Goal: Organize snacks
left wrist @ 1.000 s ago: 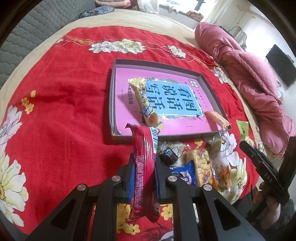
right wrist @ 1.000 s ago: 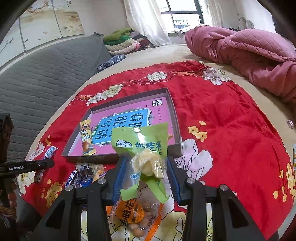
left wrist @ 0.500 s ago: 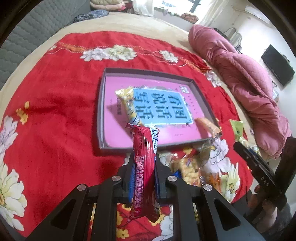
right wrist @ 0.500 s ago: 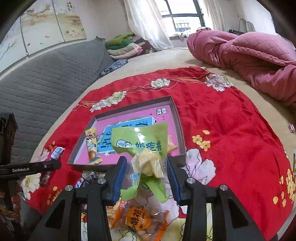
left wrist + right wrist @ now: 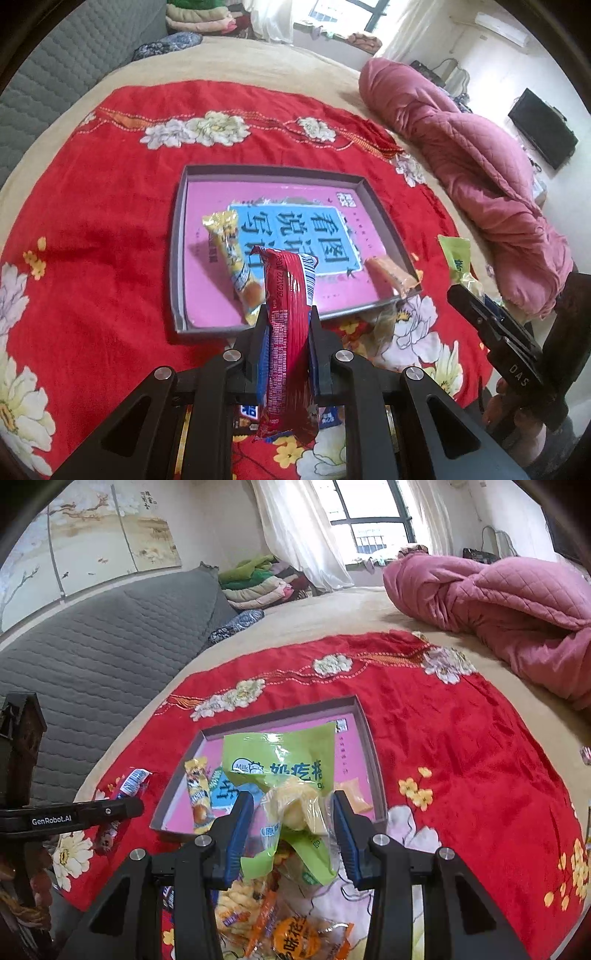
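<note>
My left gripper (image 5: 286, 325) is shut on a red snack packet (image 5: 290, 317), held upright just before the near edge of a shallow grey box (image 5: 177, 258) with a pink and blue printed bottom. A yellow snack bar (image 5: 236, 266) and an orange packet (image 5: 391, 275) lie in the box. My right gripper (image 5: 291, 812) is shut on a green snack bag (image 5: 284, 771), held above the box's (image 5: 365, 738) near edge. The right gripper and green bag show at the right of the left wrist view (image 5: 458, 262).
Several loose snack packets (image 5: 288, 923) lie on the red floral cloth (image 5: 92, 221) below both grippers. A pink quilt (image 5: 480, 184) is heaped at the right of the bed. A grey headboard (image 5: 92, 664) stands at the left.
Both grippers have risen and moved forward toward the box with their packets. The loose snacks on the cloth now sit lower, partly hidden under the grippers.
</note>
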Demonstrator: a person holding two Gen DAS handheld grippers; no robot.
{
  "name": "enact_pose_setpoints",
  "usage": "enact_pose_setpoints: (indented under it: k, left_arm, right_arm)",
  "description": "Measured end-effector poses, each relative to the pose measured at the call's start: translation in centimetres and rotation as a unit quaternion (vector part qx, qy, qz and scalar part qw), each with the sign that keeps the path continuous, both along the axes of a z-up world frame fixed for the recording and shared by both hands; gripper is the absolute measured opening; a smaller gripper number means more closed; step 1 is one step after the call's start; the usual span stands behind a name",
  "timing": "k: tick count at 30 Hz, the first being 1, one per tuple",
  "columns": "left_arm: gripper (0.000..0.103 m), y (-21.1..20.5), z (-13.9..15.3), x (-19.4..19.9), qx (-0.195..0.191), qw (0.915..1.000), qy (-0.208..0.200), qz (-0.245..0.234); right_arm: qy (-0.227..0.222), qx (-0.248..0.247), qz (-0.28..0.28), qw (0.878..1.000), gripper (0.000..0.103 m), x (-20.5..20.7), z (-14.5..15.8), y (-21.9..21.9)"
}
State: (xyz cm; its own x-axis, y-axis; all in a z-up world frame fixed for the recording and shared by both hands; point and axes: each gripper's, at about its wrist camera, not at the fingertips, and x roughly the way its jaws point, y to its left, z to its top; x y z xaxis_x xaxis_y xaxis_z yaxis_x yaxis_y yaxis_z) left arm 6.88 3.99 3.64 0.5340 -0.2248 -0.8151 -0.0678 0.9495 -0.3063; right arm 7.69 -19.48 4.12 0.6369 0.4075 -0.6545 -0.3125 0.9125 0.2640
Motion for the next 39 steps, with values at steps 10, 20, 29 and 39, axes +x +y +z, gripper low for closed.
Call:
enact_pose_setpoints:
  k: [10, 20, 29, 39]
  left_arm:
    - [0.017, 0.1, 1.7, 1.3, -0.003, 0.9999, -0.017, 0.001]
    - [0.017, 0.5, 2.3, 2.5, -0.009, 0.9998, -0.018, 0.007]
    - [0.017, 1.2, 2.6, 4.6, -0.017, 0.9993, -0.027, 0.018]
    - [0.017, 0.7, 0.9, 6.0, -0.019, 0.9995, -0.016, 0.020]
  right_arm:
    - [-0.019, 0.007, 0.007, 1.000, 0.043, 0.9, 1.9, 1.5]
    - [-0.031, 0.014, 0.012, 0.999, 0.043, 1.9, 3.3, 2.5]
    - [-0.033, 0.013, 0.010, 0.999, 0.043, 3.6, 3.3, 3.3]
    - [-0.030, 0.003, 0.011, 0.999, 0.043, 5.0, 2.6, 4.2]
